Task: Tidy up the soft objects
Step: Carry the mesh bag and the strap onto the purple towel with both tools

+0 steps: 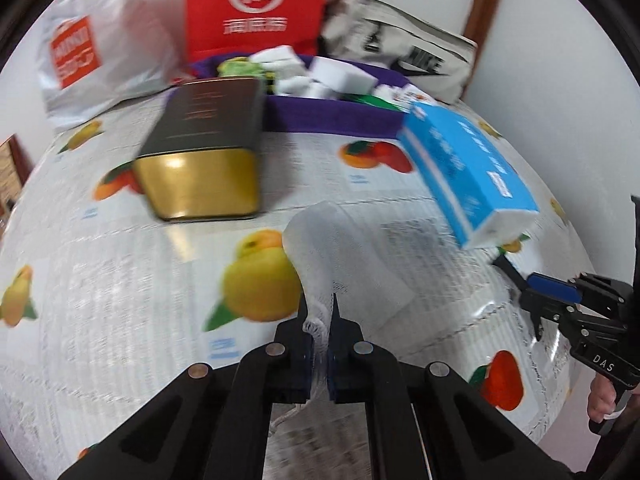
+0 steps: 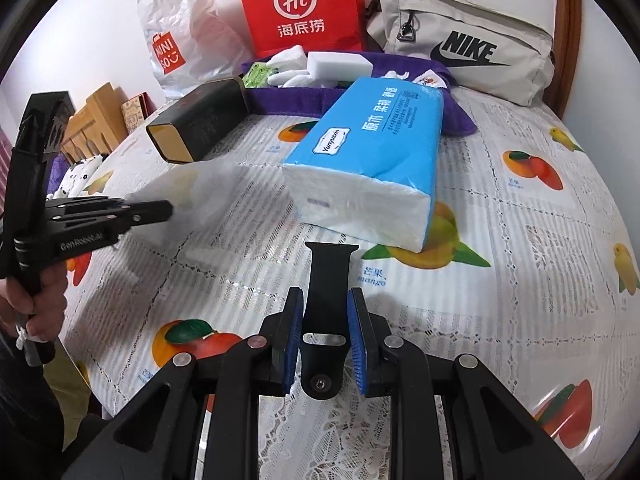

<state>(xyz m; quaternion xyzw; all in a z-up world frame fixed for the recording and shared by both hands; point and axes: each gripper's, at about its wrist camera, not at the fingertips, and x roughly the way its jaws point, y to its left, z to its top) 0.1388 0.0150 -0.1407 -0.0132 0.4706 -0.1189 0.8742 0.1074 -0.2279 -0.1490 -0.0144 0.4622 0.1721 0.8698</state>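
Note:
My left gripper [image 1: 320, 312] is shut on a white mesh cloth [image 1: 332, 248], held above the fruit-print tablecloth [image 1: 120, 280]; in the right wrist view the cloth [image 2: 200, 192] is a blurred white shape at the left gripper's tip [image 2: 168, 210]. My right gripper [image 2: 324, 300] is shut on a black strap-like piece [image 2: 328, 280]; it also shows at the right edge of the left wrist view [image 1: 532, 284]. A blue tissue pack [image 2: 372, 148] lies ahead of it. A purple tray [image 2: 280, 104] at the back holds white sponges [image 2: 340, 64] and other soft items.
A black and gold tin [image 1: 200, 152] lies left of centre. A red bag [image 2: 300, 4], a white Miniso bag [image 2: 172, 40] and a beige Nike pouch [image 2: 468, 44] stand along the back wall. Wooden furniture [image 2: 96, 116] is beyond the table's left edge.

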